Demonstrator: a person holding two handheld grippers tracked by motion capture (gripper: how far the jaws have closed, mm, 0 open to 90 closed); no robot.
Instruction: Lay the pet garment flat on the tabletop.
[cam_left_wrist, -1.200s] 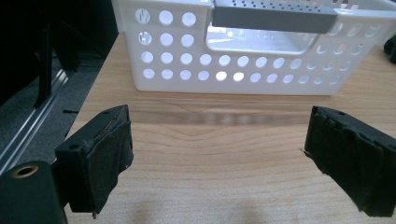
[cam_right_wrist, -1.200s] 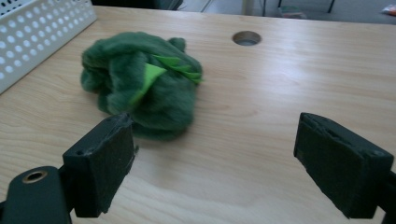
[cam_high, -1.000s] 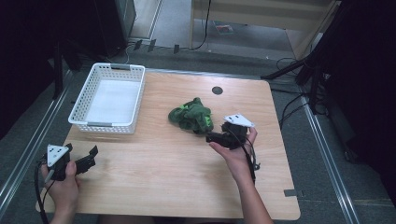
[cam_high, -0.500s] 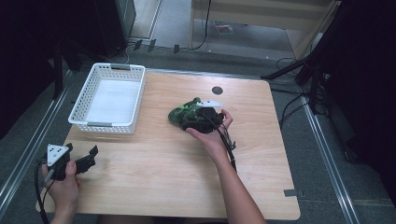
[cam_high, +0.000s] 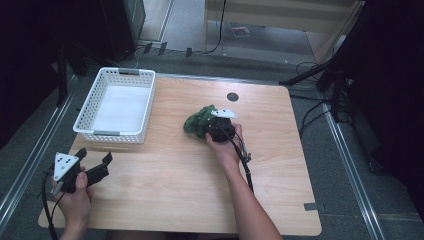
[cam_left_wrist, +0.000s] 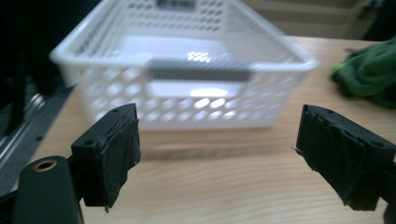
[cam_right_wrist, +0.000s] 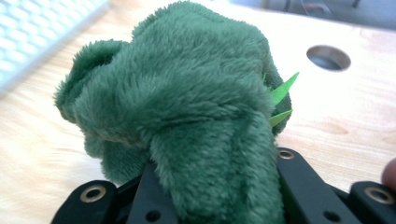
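Two hands reach over the light wooden table (cam_high: 165, 190). Nearest, the left gripper (cam_high: 92, 167) rests low at the table's corner, jaws wide apart. Farther in, the right gripper (cam_high: 212, 131) squeezes the fuzzy green cloth toy (cam_right_wrist: 187, 116) mid-table. Beyond stands the white plastic basket (cam_high: 115, 132). No words can be read.

Green plush toy (cam_right_wrist: 187, 116) hides the right claw's (cam_right_wrist: 210, 196) jaw tips.

Left gripper (cam_high: 92, 161) agape, right gripper (cam_high: 212, 131) clamped.
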